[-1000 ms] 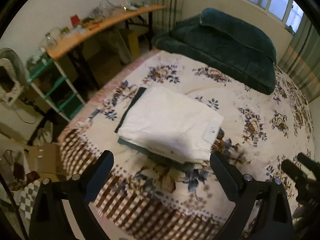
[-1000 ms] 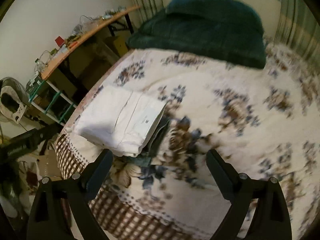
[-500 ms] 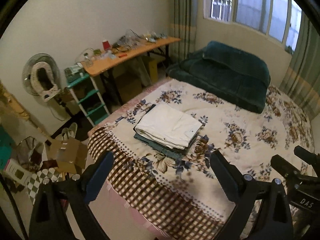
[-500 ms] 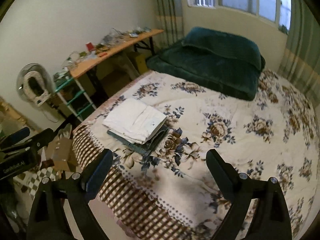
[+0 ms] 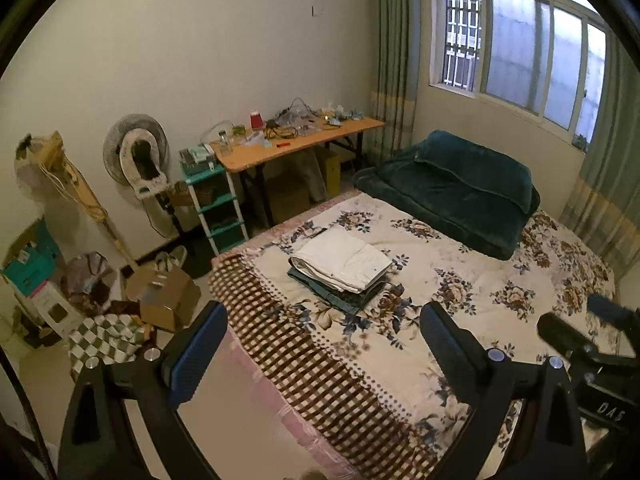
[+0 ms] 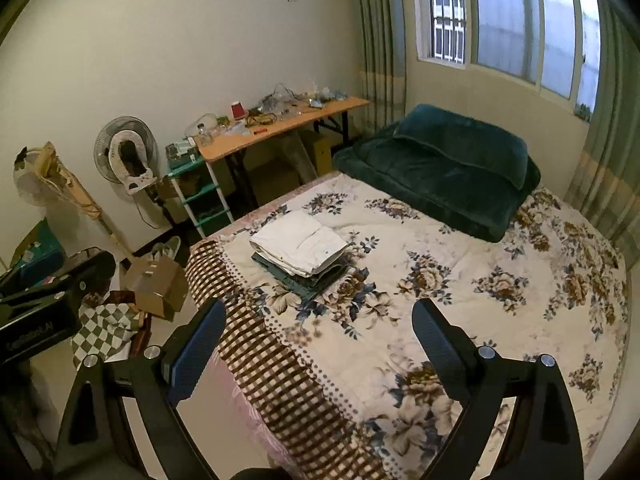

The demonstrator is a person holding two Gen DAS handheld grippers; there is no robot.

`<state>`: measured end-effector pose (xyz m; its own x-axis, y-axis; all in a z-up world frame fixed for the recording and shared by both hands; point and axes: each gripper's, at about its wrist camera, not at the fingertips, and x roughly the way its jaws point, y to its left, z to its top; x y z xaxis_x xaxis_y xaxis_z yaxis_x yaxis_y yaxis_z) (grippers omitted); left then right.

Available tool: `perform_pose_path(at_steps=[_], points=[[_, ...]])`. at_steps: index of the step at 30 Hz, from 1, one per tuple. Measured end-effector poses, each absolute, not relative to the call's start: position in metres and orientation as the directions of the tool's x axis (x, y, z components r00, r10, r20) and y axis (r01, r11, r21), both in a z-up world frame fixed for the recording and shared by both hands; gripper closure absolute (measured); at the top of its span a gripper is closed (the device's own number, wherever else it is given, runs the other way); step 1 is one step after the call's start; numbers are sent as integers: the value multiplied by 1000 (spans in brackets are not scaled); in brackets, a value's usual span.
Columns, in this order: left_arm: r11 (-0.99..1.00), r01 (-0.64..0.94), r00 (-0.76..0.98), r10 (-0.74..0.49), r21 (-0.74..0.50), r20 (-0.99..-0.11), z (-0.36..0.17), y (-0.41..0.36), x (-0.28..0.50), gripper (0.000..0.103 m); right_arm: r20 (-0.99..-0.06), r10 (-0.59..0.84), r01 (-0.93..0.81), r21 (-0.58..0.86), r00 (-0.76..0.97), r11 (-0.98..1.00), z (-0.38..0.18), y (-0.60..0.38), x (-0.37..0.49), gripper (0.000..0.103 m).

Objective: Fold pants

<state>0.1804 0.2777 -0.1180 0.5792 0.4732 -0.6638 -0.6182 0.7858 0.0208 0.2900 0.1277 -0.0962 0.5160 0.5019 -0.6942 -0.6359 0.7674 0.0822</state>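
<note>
left wrist view shows the left gripper [image 5: 322, 332] with its two fingers spread wide, holding nothing and touching nothing, hanging above the foot corner of the bed [image 5: 460, 300]. right wrist view shows the right gripper [image 6: 318, 330] the same way: fingers [image 6: 198, 344] far apart, empty, in the air over the checked edge of the bedspread.

the folded white pants [image 5: 342, 262] lie on top of a small stack of dark folded clothes [image 5: 340, 292] on the floral bedspread, near the bed's left edge, well apart from both grippers.

compared with a second ago, both grippers have pulled far back and up from the stack: the pants, which then filled the middle of each view just past the fingertips, now look small, and the whole room has come into sight. the stack itself has not shifted.

around it: a dark green blanket [image 5: 452, 188] at the head of the bed under the window [image 5: 520, 40], a wooden desk [image 5: 296, 142] with clutter, a teal shelf rack [image 5: 214, 200], a standing fan [image 5: 136, 156], and cardboard boxes [image 5: 168, 296] on the floor. nothing lies between the grippers and the pants.
</note>
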Motion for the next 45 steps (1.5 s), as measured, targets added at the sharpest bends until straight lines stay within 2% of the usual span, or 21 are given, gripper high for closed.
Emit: perform_pose_path(at_steps=[9, 18, 21, 31, 45], points=[[795, -605, 603, 493, 44, -627, -81, 241, 131, 4, -627, 511, -621, 54, 589, 782, -24, 74, 214, 4], [787, -617, 603, 484, 15, -634, -73, 230, 113, 2, -609, 535, -641, 57, 586, 766, 12, 41, 169, 4], [782, -624, 602, 466, -17, -648, -74, 239, 117, 0, -613, 544, -646, 70, 573, 760, 17, 40, 174, 3], [739, -673, 544, 527, 36, -652, -72, 258, 145, 0, -621, 522, -640, 43, 584, 767, 24, 74, 235, 2], [717, -694, 485, 529, 62, -696, -86, 287, 183, 0, -689, 488, -645, 39, 536, 763, -8, 129, 312, 2]])
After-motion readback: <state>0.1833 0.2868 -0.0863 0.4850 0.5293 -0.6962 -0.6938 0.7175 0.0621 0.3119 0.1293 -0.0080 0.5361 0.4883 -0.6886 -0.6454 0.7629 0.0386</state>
